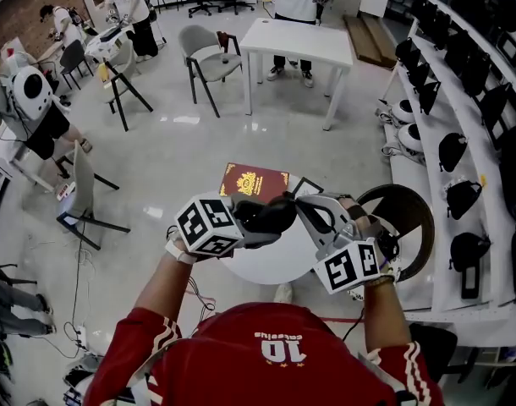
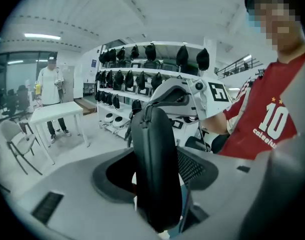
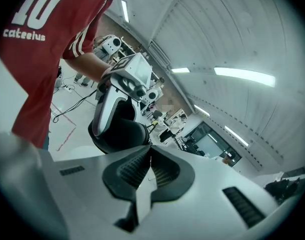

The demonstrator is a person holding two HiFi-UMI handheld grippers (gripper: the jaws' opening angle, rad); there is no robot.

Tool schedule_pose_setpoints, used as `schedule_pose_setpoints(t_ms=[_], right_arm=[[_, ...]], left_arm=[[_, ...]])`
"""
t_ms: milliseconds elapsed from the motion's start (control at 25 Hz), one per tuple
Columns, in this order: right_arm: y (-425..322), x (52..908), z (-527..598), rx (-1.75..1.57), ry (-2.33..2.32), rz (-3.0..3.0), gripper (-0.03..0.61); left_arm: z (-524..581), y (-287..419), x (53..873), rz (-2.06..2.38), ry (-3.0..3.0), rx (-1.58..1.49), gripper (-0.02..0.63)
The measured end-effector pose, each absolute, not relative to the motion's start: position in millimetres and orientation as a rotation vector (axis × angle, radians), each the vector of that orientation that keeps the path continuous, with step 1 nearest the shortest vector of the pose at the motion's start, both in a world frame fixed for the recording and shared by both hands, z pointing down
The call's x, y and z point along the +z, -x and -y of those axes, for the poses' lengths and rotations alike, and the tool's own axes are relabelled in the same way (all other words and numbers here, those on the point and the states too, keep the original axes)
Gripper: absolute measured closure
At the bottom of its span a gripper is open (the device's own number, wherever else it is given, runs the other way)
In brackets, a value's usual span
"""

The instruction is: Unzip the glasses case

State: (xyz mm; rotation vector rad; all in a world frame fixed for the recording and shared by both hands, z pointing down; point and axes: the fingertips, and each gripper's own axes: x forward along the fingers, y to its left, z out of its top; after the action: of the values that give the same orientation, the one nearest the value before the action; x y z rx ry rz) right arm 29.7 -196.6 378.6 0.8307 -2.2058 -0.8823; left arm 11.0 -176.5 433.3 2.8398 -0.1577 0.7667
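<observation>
Left gripper [image 1: 273, 226] [image 2: 155, 160]: clamped on the black glasses case [image 1: 265, 215] [image 2: 155, 174], which was held upright between its pads.
Right gripper [image 1: 299, 204] [image 3: 149, 149]: jaws pressed fully together, tips set at the case's [image 3: 117, 130] edge (whether the zip pull was pinched could not be told).
Round table [image 1: 266, 266]: white, seen below both grippers.
Red booklet [image 1: 254, 180]: seen past the table's far rim.

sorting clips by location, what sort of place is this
Probably a lab or recording workshop: long shelves lined with black gear, a white table, and other people working at equipment on an open floor.
</observation>
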Motion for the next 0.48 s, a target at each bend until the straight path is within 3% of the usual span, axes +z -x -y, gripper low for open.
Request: schedule_pose_setpoints(t_ms=[320, 400, 480], right_arm=[[-39.1, 367.2, 207.0, -0.724, -0.921, 2.355, 0.553], [-42.1, 369.4, 207.8, -0.669, -0.926, 2.399, 0.481], [-43.6, 371.6, 208.0, -0.657, -0.932, 2.408, 0.474]], left_arm=[[189.6, -5.4, 430.8, 0.17, -2.734, 0.428, 0.359], [194.0, -2.6, 426.6, 0.179, -2.715, 0.345, 0.359], [198.8, 0.2, 421.5, 0.196, -2.705, 0.278, 0.359]])
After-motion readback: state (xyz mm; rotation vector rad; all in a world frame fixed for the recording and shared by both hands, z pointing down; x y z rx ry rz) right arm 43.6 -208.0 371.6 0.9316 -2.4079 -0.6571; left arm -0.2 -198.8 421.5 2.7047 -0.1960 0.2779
